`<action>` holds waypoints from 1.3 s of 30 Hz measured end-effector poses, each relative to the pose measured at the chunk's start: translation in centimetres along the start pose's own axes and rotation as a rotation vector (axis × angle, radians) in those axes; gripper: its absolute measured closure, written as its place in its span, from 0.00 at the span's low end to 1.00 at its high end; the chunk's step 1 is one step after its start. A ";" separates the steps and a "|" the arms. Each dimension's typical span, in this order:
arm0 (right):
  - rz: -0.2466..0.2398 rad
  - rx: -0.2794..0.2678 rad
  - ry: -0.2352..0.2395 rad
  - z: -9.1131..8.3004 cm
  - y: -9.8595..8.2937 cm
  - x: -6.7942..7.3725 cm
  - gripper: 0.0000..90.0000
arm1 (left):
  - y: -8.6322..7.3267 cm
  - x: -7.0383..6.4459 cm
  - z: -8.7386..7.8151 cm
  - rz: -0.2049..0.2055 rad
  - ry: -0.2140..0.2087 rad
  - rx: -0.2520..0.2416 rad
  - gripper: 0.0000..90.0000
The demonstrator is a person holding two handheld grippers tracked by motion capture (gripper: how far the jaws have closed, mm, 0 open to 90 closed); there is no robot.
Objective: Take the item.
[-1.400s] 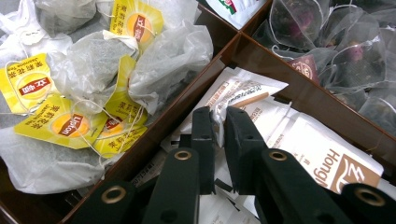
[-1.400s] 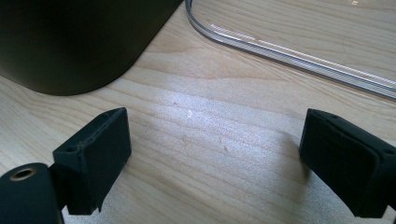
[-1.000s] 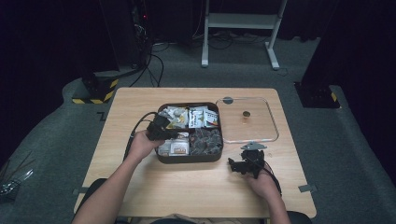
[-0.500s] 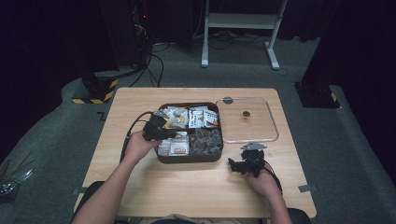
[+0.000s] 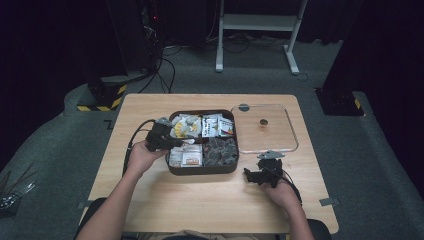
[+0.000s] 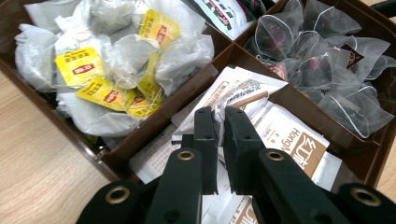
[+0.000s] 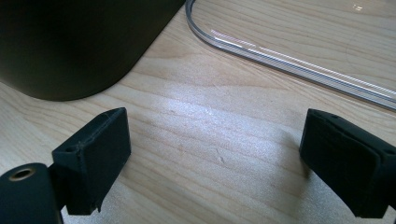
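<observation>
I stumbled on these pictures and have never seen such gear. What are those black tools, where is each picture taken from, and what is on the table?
A person sits at a wooden table holding hand-held tongs in each hand. The high view looks down from above; the other two come from cameras riding on the tongs. The left tongs are nearly shut on a white paper sachet inside a brown divided tea box. The right tongs are open, empty, resting low over bare wood beside the box's clear lid.
</observation>
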State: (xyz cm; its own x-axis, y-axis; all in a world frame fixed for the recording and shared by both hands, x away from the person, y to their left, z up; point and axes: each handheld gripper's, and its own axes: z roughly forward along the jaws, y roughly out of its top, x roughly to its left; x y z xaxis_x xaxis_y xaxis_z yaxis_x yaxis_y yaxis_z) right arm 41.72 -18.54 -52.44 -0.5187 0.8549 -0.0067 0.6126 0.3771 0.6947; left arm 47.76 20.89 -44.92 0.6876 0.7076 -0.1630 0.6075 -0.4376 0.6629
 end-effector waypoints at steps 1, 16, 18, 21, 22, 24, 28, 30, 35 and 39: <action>0.001 0.000 0.003 0.0 0.0 0.0 0.10 | -0.1 0.2 -0.3 -0.002 0.000 -0.002 0.94; -0.001 0.002 0.004 0.1 0.2 0.0 0.09 | -1.0 1.3 -2.1 -0.050 0.018 -0.033 0.93; -0.004 0.001 0.005 0.2 0.2 0.0 0.09 | -1.1 1.5 -2.3 -0.059 0.020 -0.036 0.93; -0.008 0.000 0.007 0.3 0.2 0.0 0.09 | -1.3 1.8 -2.8 -0.070 0.026 -0.044 0.93; -0.008 0.000 0.007 0.3 0.3 0.0 0.09 | -1.4 1.9 -3.0 -0.078 0.028 -0.043 0.93; -0.007 0.002 0.009 0.3 0.3 0.0 0.09 | -1.5 2.0 -3.2 -0.073 0.035 -0.045 0.93; -0.008 0.002 0.009 0.3 0.3 0.0 0.09 | -1.7 2.3 -3.9 -0.081 0.043 -0.051 0.93; -0.009 0.002 0.009 0.4 0.4 0.0 0.09 | -1.9 2.6 -4.1 -0.094 0.046 -0.055 0.93; -0.009 0.002 0.009 0.4 0.4 0.0 0.09 | -2.4 3.5 -4.8 -0.115 0.062 -0.063 0.93; -0.009 0.002 0.009 0.4 0.4 0.0 0.09 | -2.7 4.1 -5.2 -0.131 0.074 -0.066 0.93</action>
State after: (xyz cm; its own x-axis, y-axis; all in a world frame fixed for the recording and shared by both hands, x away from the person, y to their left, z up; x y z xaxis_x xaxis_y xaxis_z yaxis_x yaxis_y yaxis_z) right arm 42.15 -18.23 -52.44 -0.5294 0.8484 -0.0060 0.6092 0.3851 0.6932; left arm 46.87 27.80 -43.58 0.5719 0.7960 -0.1985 0.6609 -0.3037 0.6863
